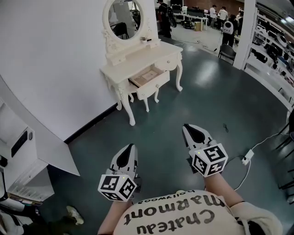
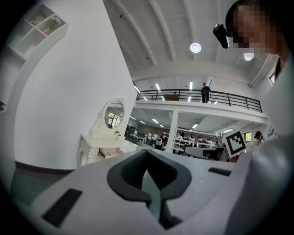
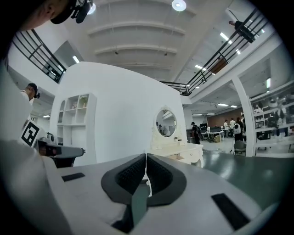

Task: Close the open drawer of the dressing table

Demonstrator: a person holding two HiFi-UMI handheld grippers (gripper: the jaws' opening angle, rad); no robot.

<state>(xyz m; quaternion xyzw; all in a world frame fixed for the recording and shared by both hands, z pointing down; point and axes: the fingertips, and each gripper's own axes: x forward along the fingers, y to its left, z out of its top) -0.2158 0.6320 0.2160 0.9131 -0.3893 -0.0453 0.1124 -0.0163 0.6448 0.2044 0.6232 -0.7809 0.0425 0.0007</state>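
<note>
- Shirt [image 1: 174,218] at the very near edge: print reads "Chateau Marmont" with small "Hollywood", seen upside down in the head view.
- Left gripper [image 1: 130,148]: held level over the bare floor and aimed at the furniture. Jaw tips are together in its own view, with nothing between them.
- Right gripper [image 1: 189,128]: just right of the left one and a bit farther forward. Jaws are fully closed and empty.
- Marker cubes [image 1: 117,186] on both grippers carry black-and-white square codes only, no readable text.
- White cable with a small adapter [image 1: 247,158] lies on the green floor to the right, well apart from both grippers.
- Progress: nothing done yet on the task itself. Judged as the approach stage, since both grippers are well short of the target and touch nothing.
- Dressing table [image 1: 138,59]: cream, with curved legs, standing far ahead against the white wall, left of centre.
- Drawer [image 1: 148,78]: the near one of the table, pulled out toward the room with its wooden inside showing. It looks empty from here, but it is too small to be sure.
- Left to do: walk up, put a closed gripper against the drawer front, and push it in flush with the table.
- Oval mirror [image 1: 125,13] stands on the tabletop, with no label visible.
- Far background: people, desks and shelving. Any writing there is too small to read.
</note>
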